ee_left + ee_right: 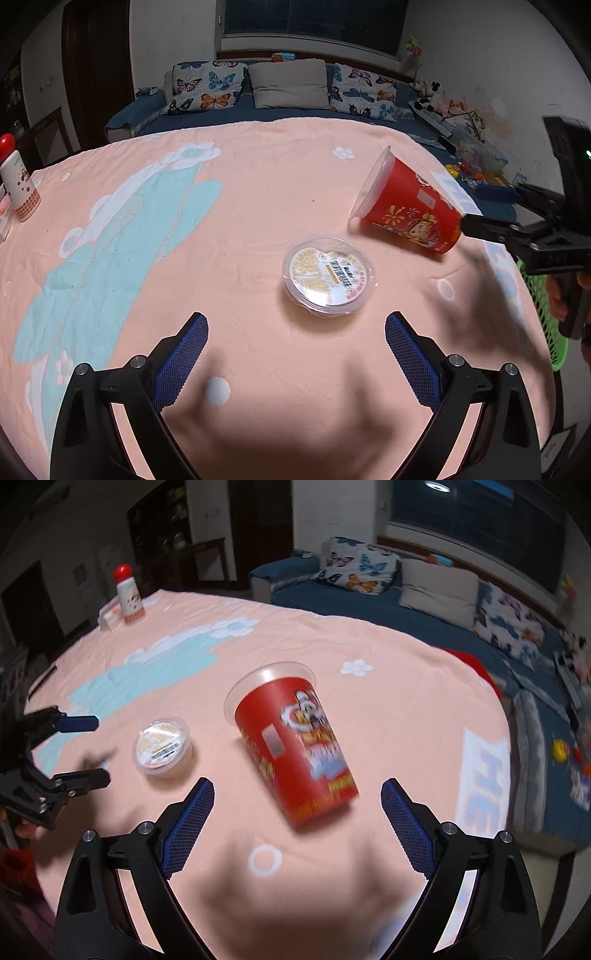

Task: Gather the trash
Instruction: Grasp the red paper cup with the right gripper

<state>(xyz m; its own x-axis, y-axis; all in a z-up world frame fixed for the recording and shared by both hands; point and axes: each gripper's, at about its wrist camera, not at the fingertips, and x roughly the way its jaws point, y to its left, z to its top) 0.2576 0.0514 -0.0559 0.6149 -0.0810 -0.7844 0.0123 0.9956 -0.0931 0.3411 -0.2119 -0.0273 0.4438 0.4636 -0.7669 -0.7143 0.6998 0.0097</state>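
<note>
A red printed paper cup (pixel 410 210) (pixel 299 749) lies on its side on the pink cloth-covered table (pixel 258 177), its clear rim pointing away. A small round clear container (pixel 327 275) (pixel 162 747) with a printed lid sits beside it. My right gripper (pixel 297 786) is open; the cup's base lies between its blue pads (pixel 188 823) without touching them. In the left wrist view the right gripper (pixel 487 210) reaches in from the right at the cup's base. My left gripper (pixel 297 316) (pixel 86 751) is open and empty, just short of the container.
A white bottle with a red cap (pixel 18 181) (pixel 127 594) and a small box (pixel 110 618) stand at the table's far left. A green basket (pixel 546 314) hangs off the right edge. Behind is a blue sofa (pixel 288 88) with pillows; toys litter the floor (pixel 561 753).
</note>
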